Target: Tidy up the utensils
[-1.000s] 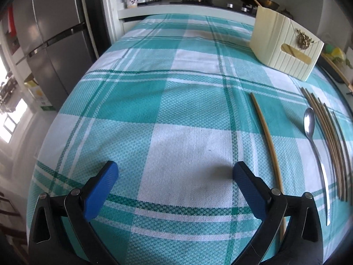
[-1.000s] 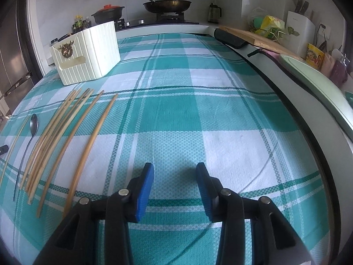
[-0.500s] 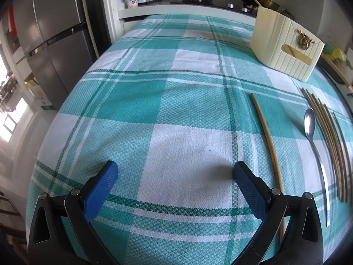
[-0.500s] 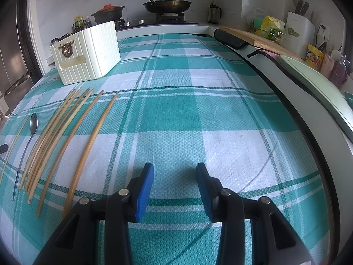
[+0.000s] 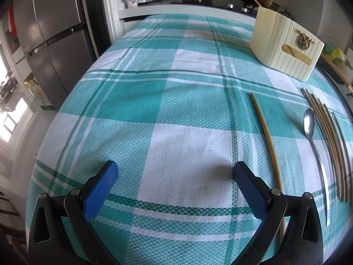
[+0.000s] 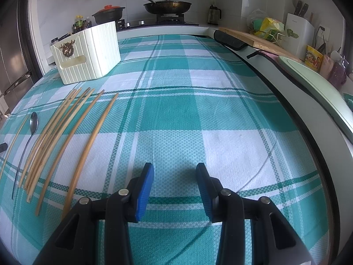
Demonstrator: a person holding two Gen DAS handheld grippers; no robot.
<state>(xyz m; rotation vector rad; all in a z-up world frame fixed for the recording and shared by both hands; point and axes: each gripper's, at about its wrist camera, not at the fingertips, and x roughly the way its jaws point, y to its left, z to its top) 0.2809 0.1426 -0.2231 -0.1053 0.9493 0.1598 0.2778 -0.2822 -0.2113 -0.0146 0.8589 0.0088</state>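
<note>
Several wooden chopsticks (image 6: 57,132) lie side by side on the teal checked tablecloth (image 6: 187,114), left of my right gripper (image 6: 175,172). A metal spoon (image 6: 28,141) lies among them; it also shows in the left wrist view (image 5: 313,145). One chopstick (image 5: 265,139) lies apart, just right of my left gripper (image 5: 175,170). A cream ribbed utensil holder (image 6: 88,53) stands upright at the far end; in the left wrist view (image 5: 284,46) it is at the far right. Both grippers are open and empty, low over the cloth.
A grey fridge (image 5: 50,44) stands left of the table. A stove with a pan (image 6: 167,5) and a pot (image 6: 108,14) is behind. A counter edge (image 6: 286,92) with a cutting board (image 6: 253,37) and a knife block (image 6: 300,33) runs along the right.
</note>
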